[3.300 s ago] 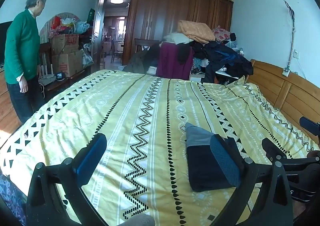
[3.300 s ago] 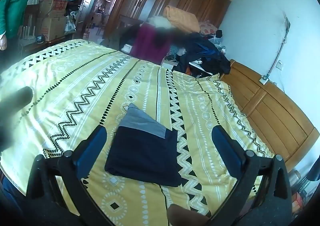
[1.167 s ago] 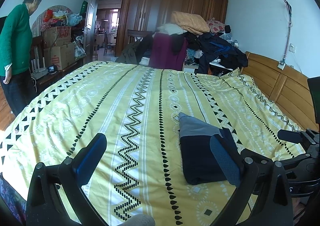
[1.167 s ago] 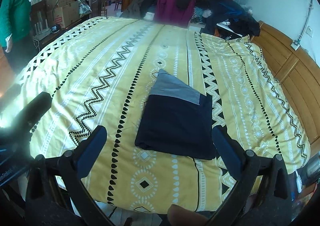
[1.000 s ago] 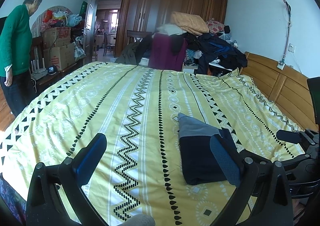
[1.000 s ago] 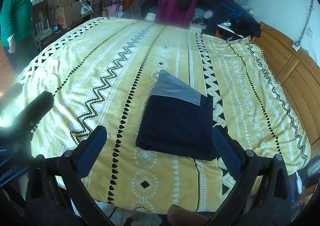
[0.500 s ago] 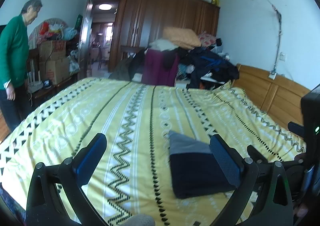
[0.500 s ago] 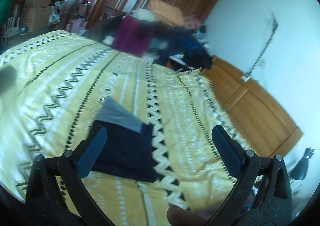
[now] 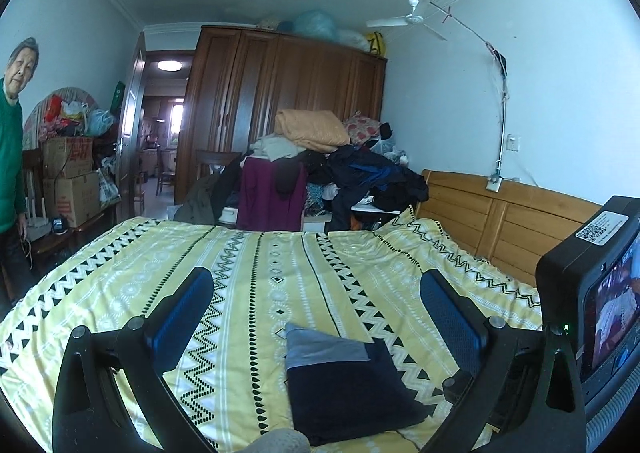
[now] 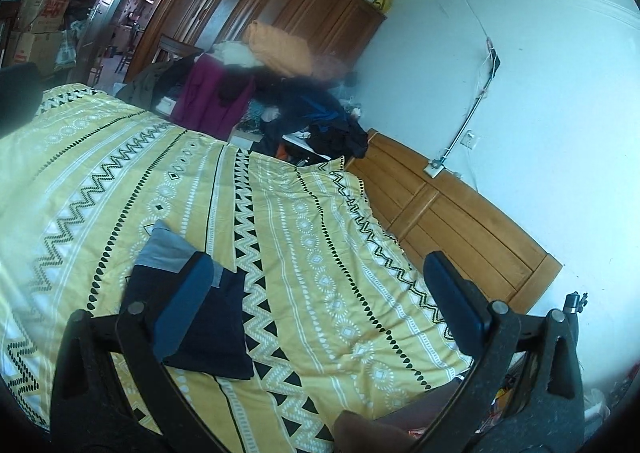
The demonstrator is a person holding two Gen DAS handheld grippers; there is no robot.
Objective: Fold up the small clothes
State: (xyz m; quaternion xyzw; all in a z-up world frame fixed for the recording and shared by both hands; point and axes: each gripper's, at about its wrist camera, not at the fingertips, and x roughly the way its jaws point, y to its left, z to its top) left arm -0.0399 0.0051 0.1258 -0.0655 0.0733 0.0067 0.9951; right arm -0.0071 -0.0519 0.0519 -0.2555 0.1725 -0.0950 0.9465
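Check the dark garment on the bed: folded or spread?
Folded. The dark garment lies as a compact rectangle on the bedspread, grey band at one end; neither gripper touches it.

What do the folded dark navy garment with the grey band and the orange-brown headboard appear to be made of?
Folded dark navy garment with grey band: looks like soft matte knit fabric; it lies limp with soft edges, though the fibre can't be told. Orange-brown headboard: apparently varnished wood; panel seams and a slight sheen show.
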